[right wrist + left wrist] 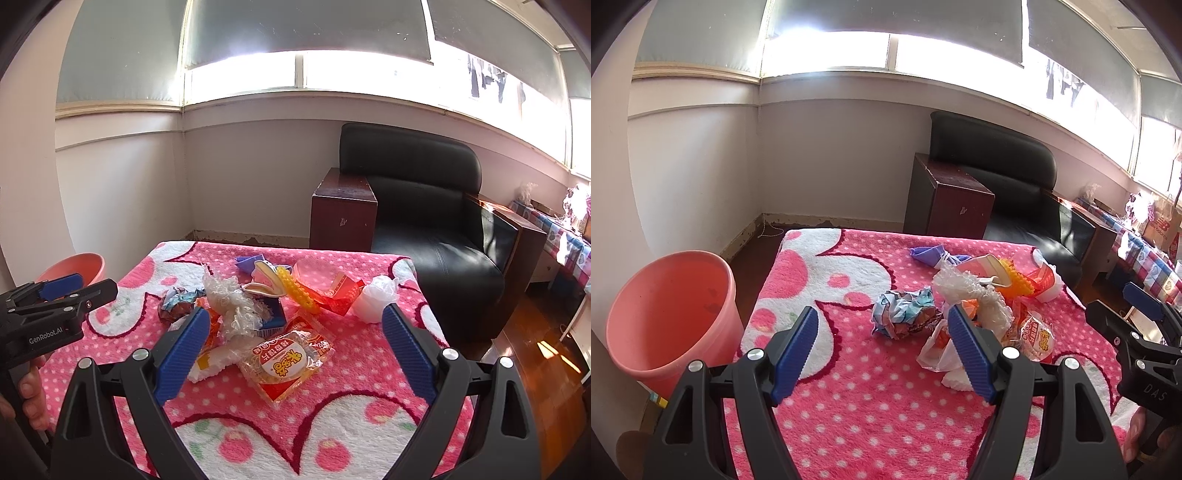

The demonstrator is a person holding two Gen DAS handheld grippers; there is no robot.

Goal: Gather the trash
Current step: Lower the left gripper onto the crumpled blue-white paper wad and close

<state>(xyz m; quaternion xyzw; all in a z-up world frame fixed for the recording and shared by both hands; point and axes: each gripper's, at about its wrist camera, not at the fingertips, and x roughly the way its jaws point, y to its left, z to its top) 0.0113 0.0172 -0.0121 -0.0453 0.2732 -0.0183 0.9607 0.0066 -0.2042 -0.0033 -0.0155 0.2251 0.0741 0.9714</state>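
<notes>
Pink polka-dot blanket [871, 406] covers a table; the trash sits heaped on its far right part. Left gripper [882, 332] hovers over the near edge, jaws spread wide, nothing between them; the crumpled blue-and-white wrapper [905, 310] lies just beyond the gap, at about 12 o'clock from it. Right gripper [295, 336] likewise wide open and empty-handed, with the orange snack packet [291, 363] lying flat on the blanket in the gap between its fingers but touching neither. At 11 o'clock from the packet, a wad of clear crinkled plastic [232, 302] rests on top of the heap; at 12 o'clock a yellow knobbed strip [297, 291] leans across a red wrapper [340, 295]. A white crumpled bag [375, 299] sits at 1 o'clock, near the blanket's right edge. A purple wrapper [929, 254] lies at the far end of the heap. Something blue and box-like shows under the clear plastic, too covered to identify. Pink bucket [670, 317] stands on the floor off the table's left side, at 9 o'clock from the left gripper, upright, its inside looking empty. Behind the table, a black armchair [424, 206] against the wall below the windows.
</notes>
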